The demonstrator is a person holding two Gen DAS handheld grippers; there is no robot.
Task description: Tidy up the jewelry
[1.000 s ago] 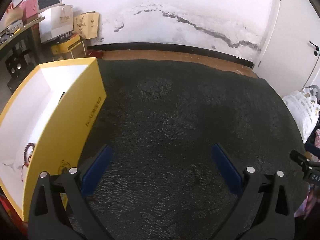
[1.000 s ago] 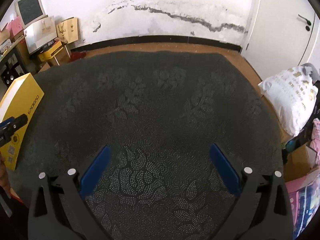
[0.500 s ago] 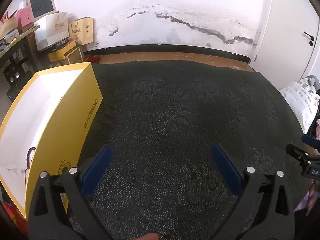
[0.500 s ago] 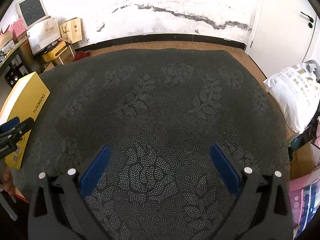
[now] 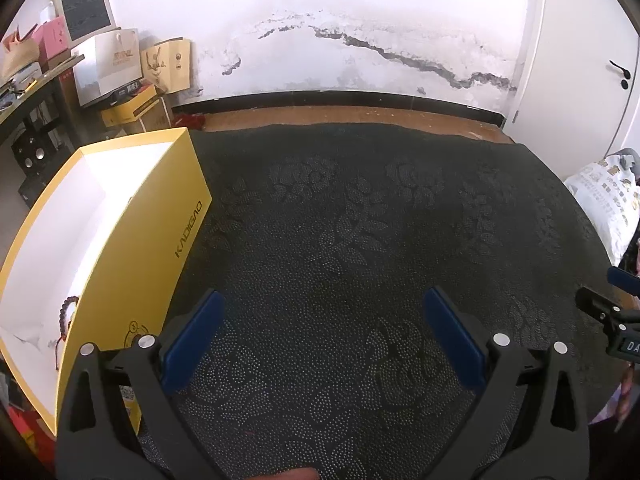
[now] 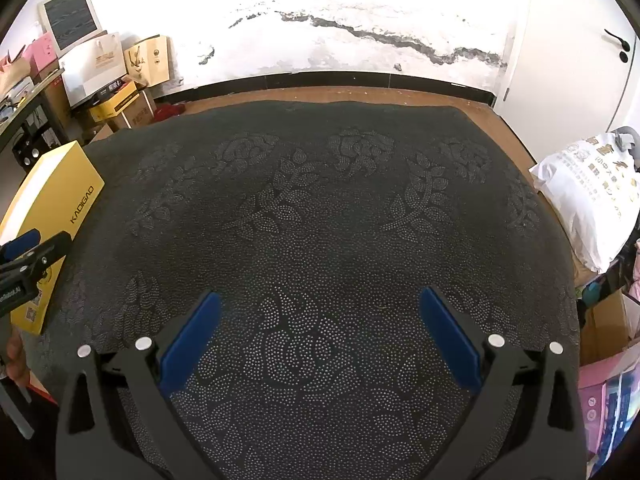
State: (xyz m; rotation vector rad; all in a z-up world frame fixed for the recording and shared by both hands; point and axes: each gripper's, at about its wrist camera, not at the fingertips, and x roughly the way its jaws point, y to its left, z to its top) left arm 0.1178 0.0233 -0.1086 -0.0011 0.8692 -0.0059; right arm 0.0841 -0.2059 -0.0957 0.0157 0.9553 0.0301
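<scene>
Both cams tilted up since 1 s ago; more wall in view, yellow box (image 5: 132, 240) sits further off.
L to R: bead bracelet (image 5: 66, 310) lies inside box at mat's (image 5: 360, 240) left edge; left gripper (image 5: 320, 332) fingers wide apart, holding nothing; right gripper (image 6: 318, 330) same, above bare mat; white bag (image 6: 580, 196) far right.

The left gripper (image 5: 320, 320) is held level and pointing forward, its two blue-padded jaws spread wide with nothing between them. The right gripper (image 6: 318, 320) matches it: jaws wide apart and empty, facing the same way. Each shows at the edge of the other's view, so the two sit side by side, well apart. A fingertip (image 5: 298, 473) shows at the bottom edge of the left view.
</scene>
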